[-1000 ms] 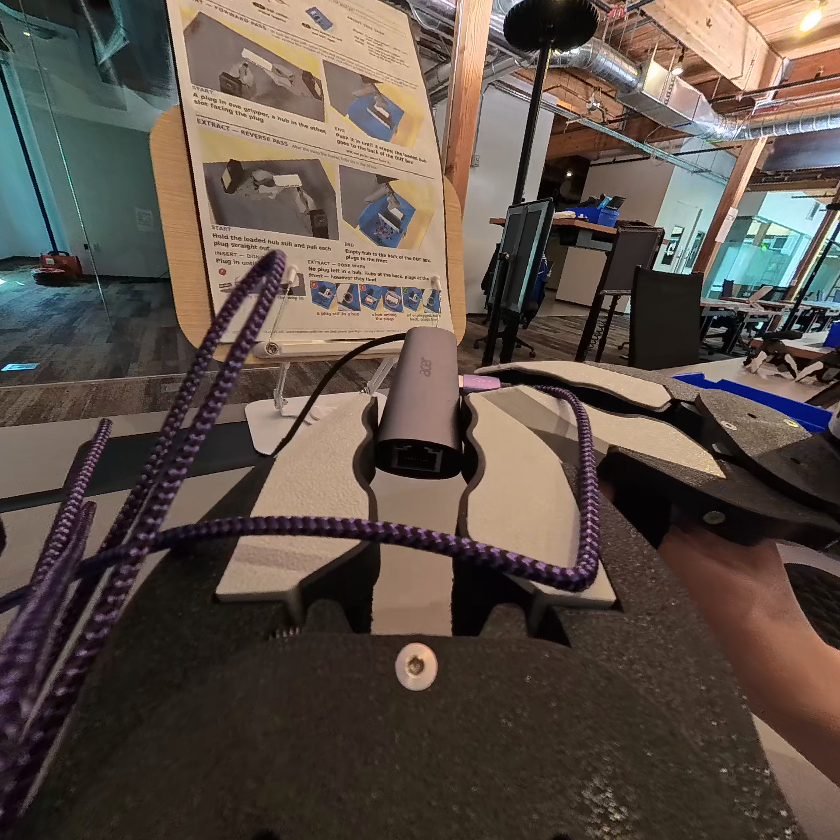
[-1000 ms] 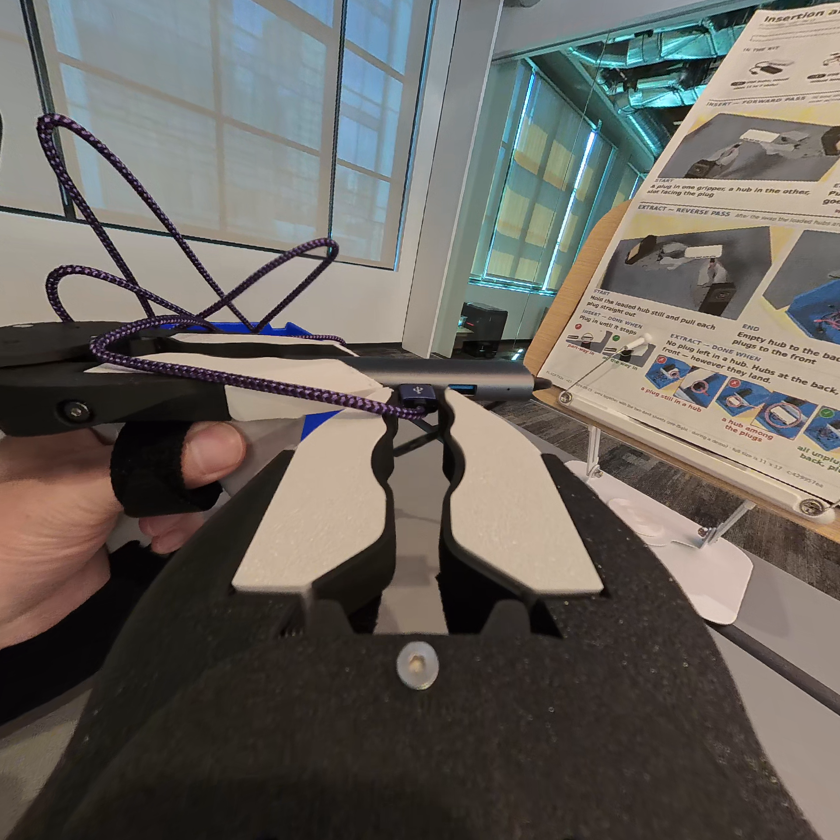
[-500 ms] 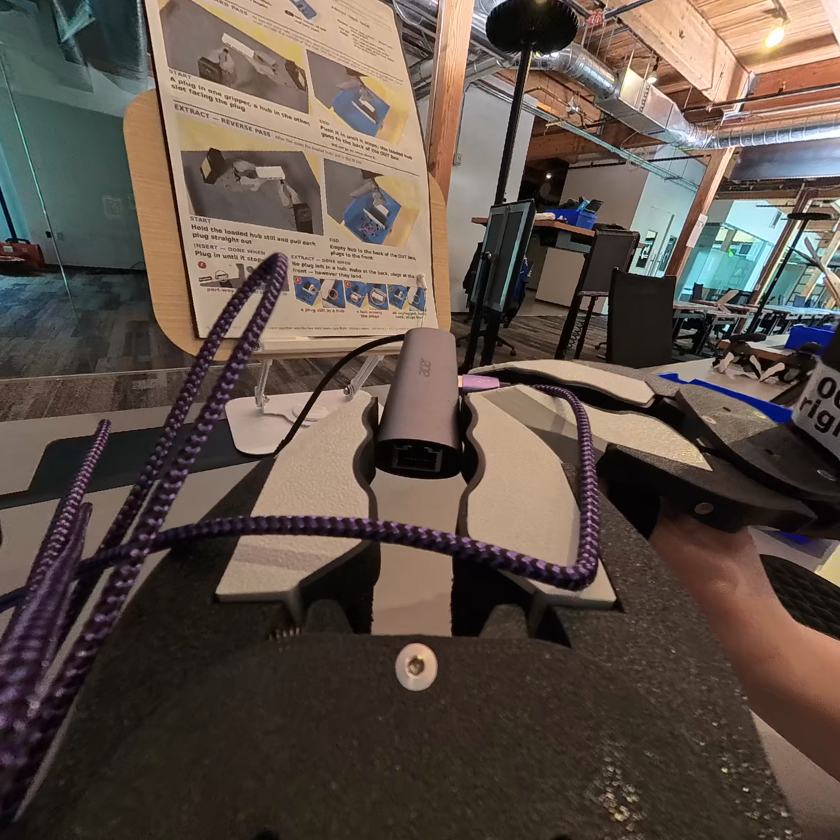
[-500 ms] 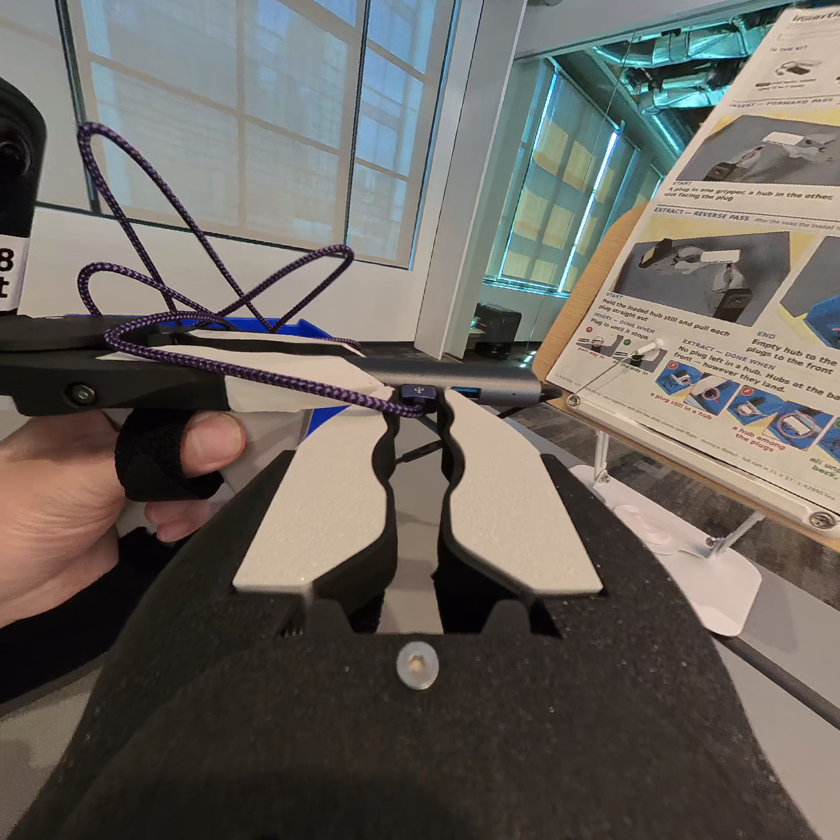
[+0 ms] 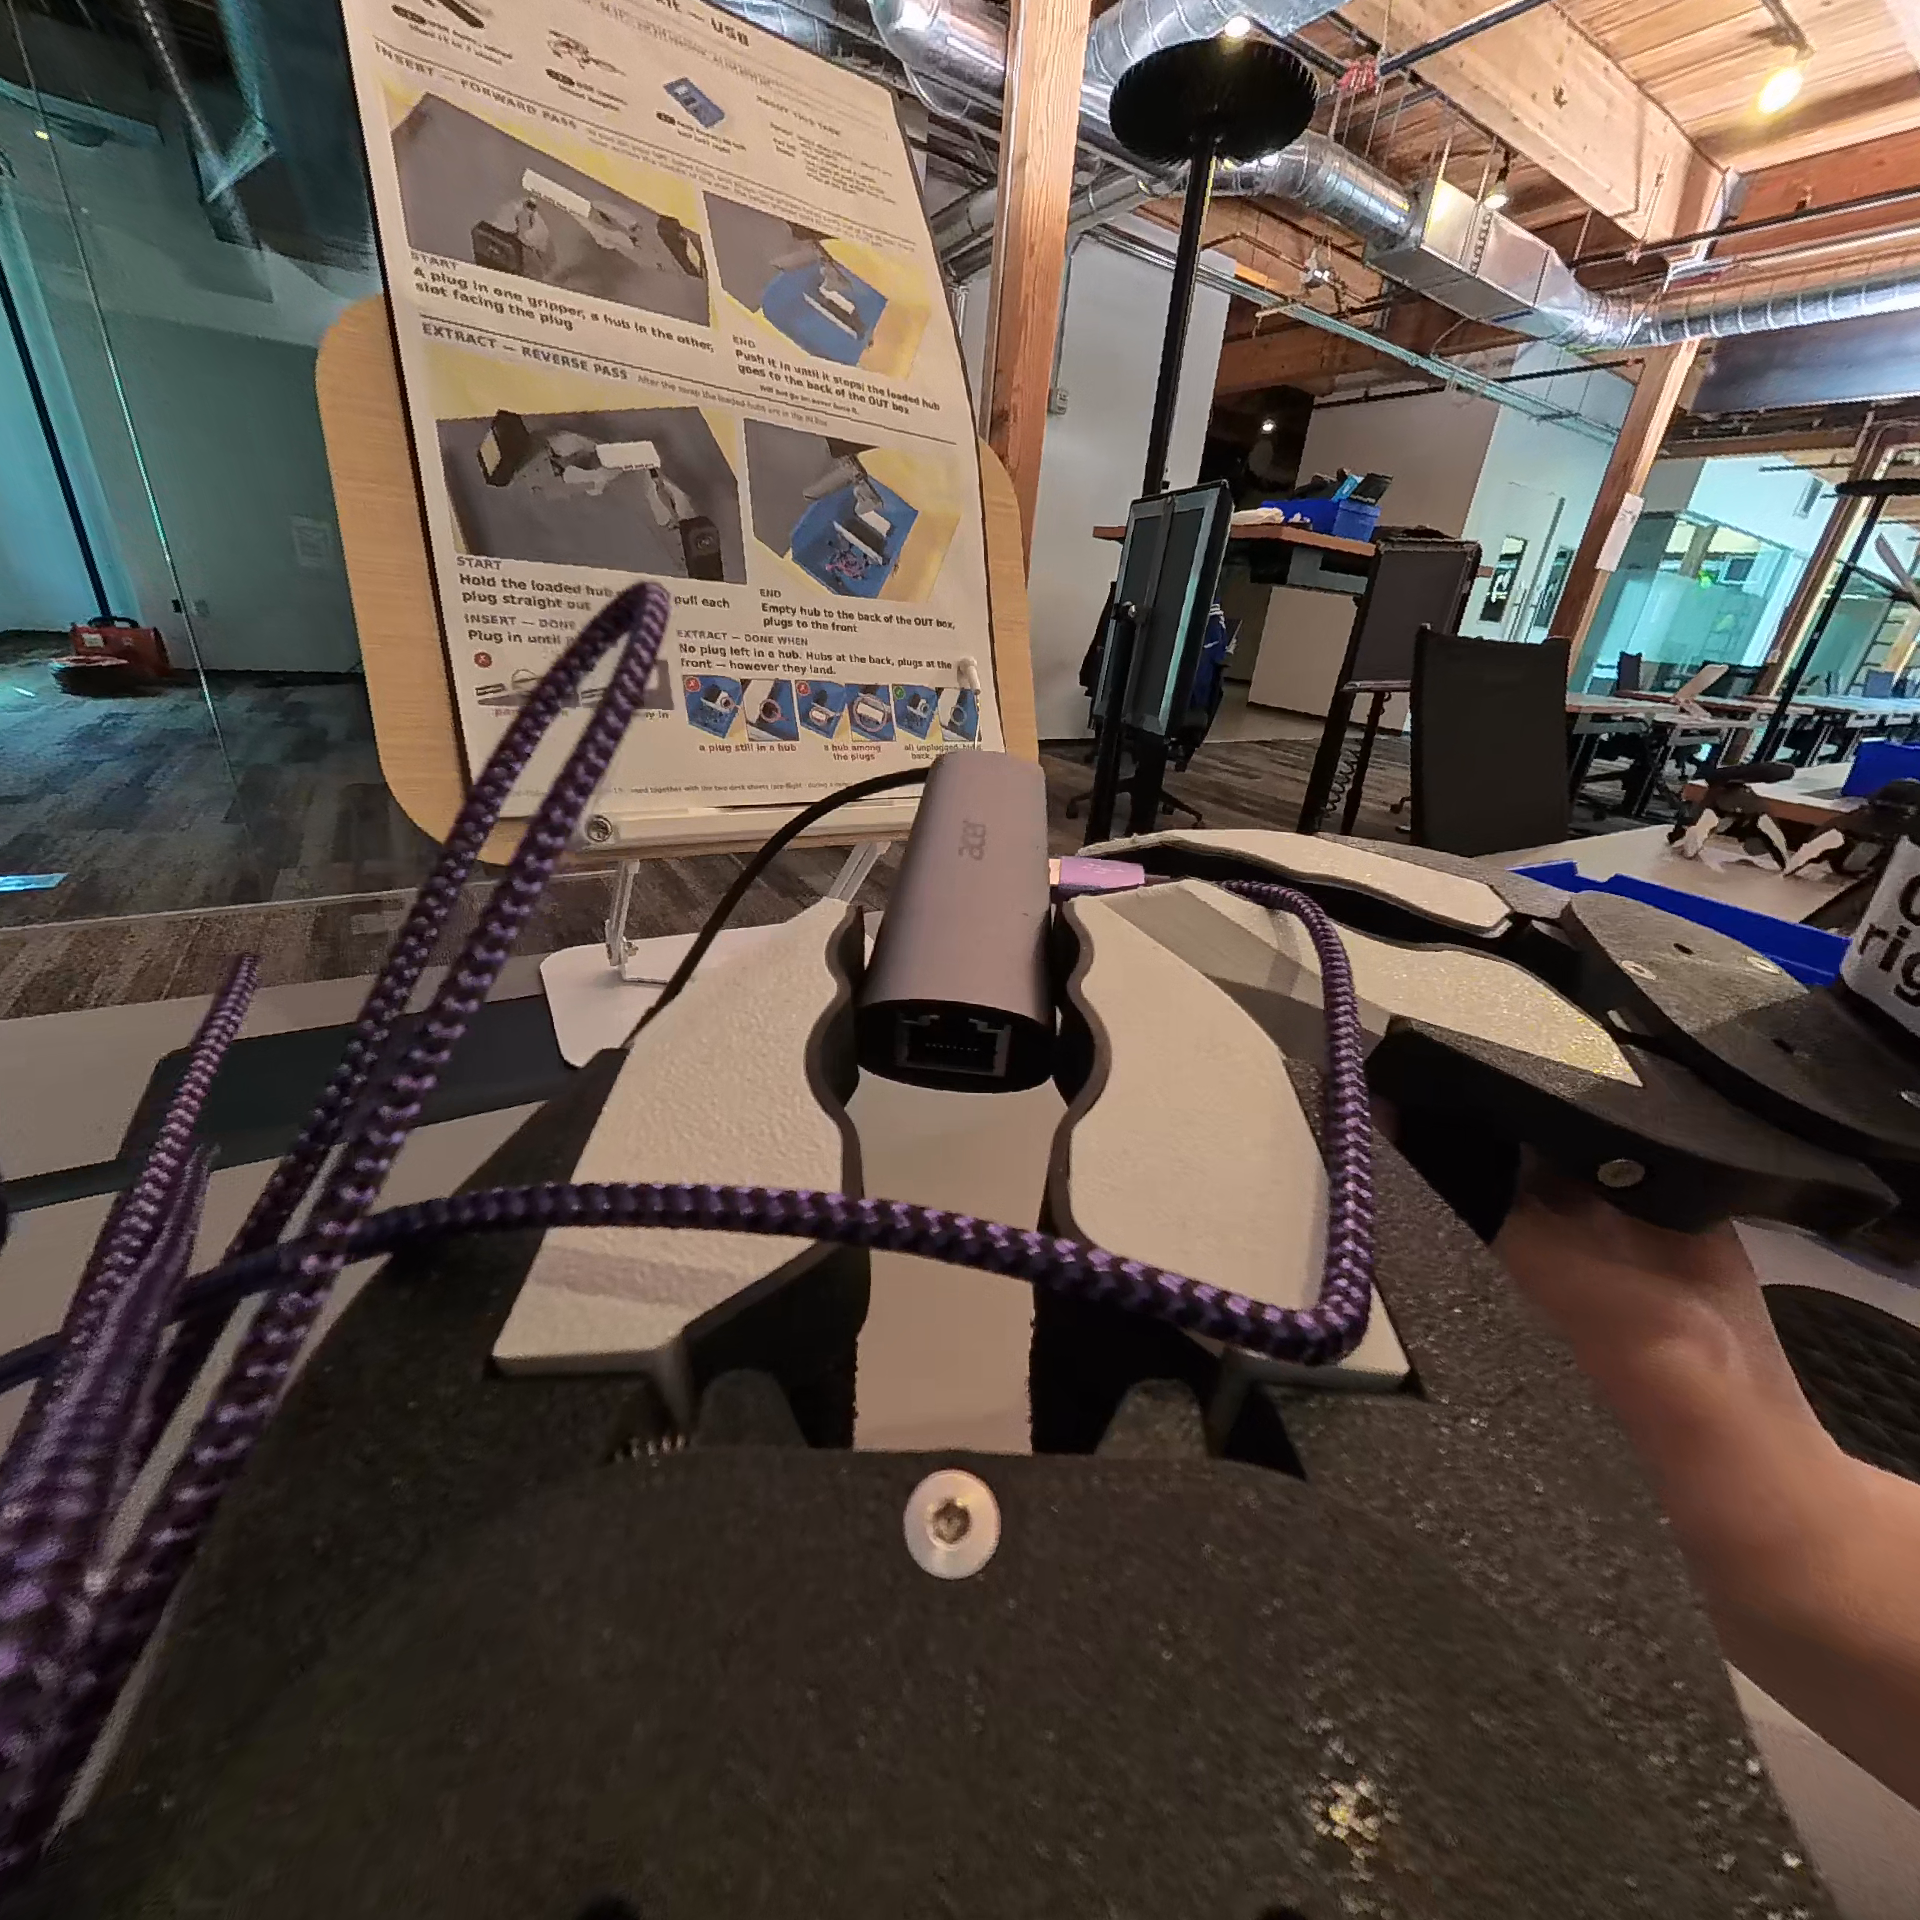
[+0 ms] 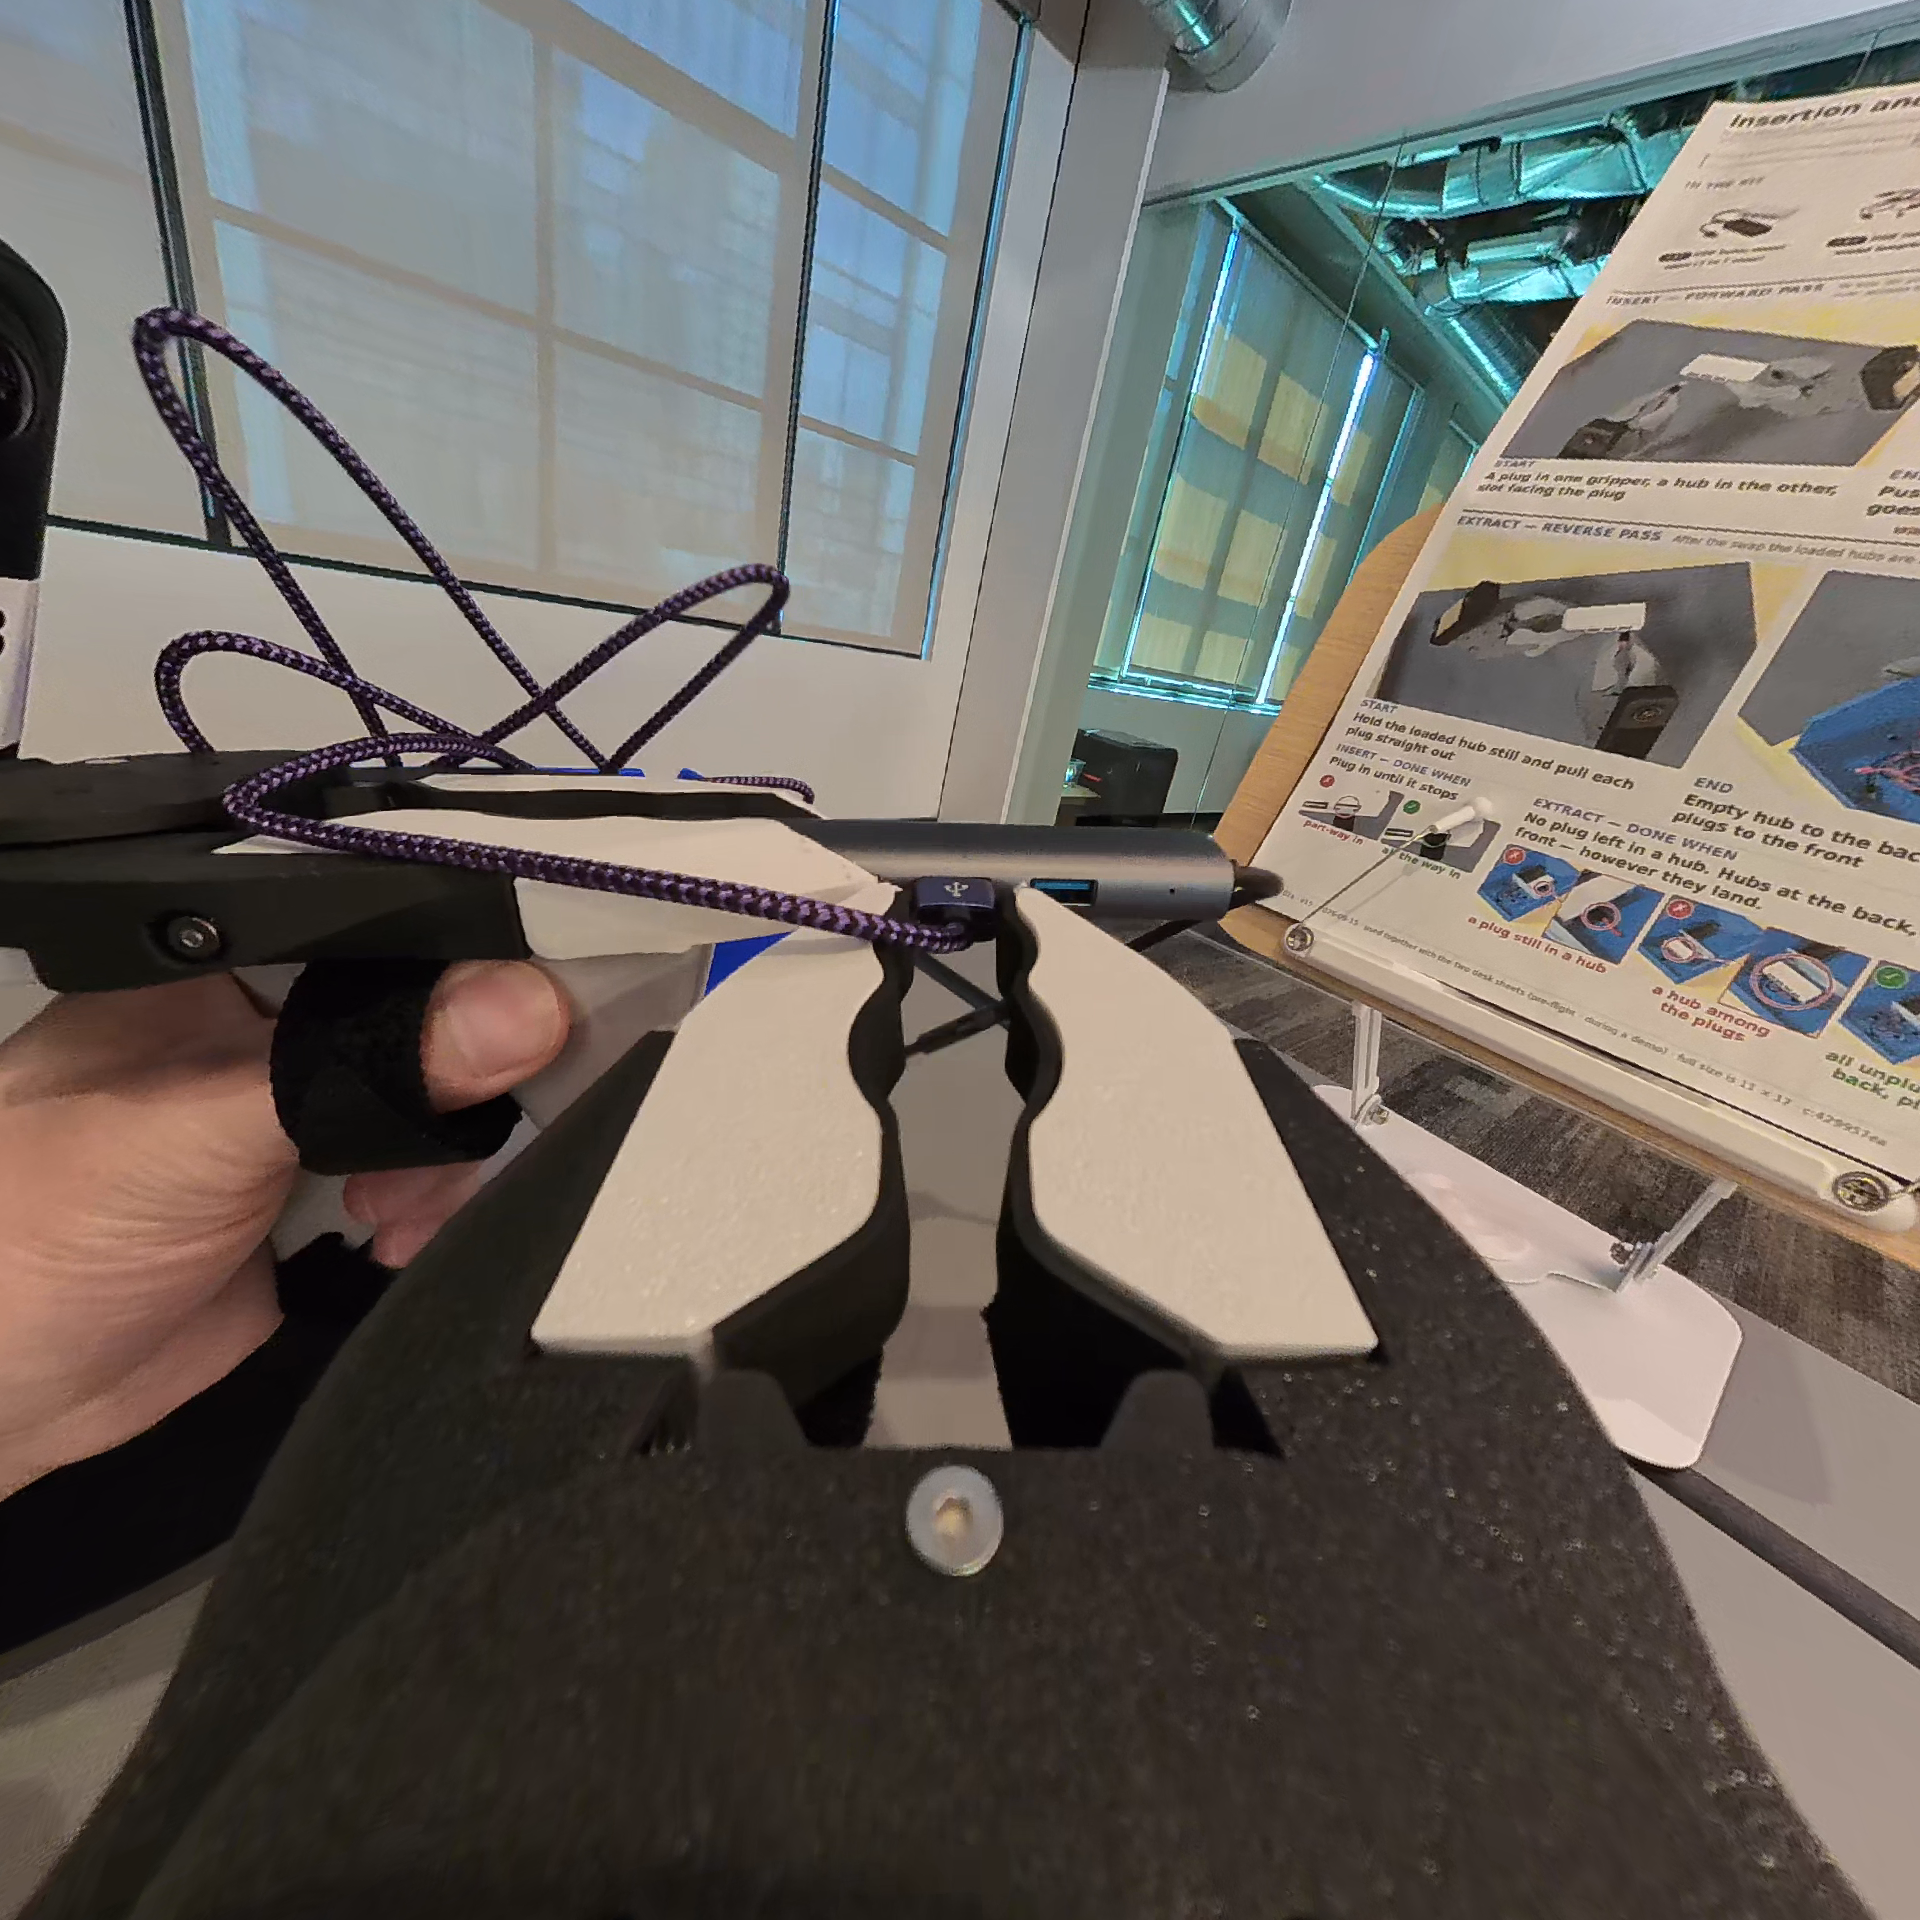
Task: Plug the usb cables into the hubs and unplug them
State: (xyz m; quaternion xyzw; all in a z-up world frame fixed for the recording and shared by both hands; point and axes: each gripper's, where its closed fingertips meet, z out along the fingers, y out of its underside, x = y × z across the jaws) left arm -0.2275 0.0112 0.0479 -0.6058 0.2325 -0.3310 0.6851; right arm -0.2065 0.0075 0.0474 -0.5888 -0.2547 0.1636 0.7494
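Left gripper [image 5: 956, 997] clamped on slim grey metal hub [image 5: 961, 914]; right gripper [image 6: 951, 914] pinching purple USB plug [image 6: 951, 899] of braided purple cable [image 5: 831, 1216], seemingly seated. Best to steady hub, pull straight out.

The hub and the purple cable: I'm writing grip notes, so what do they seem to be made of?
The hub looks like matte grey metal, probably anodised aluminium: smooth, with a soft even sheen and rounded edges. The purple cable has a woven fabric jacket, likely nylon: a two-tone braid pattern shows along its length. Its plug looks like a glossy dark blue-purple shell, metal or plastic.
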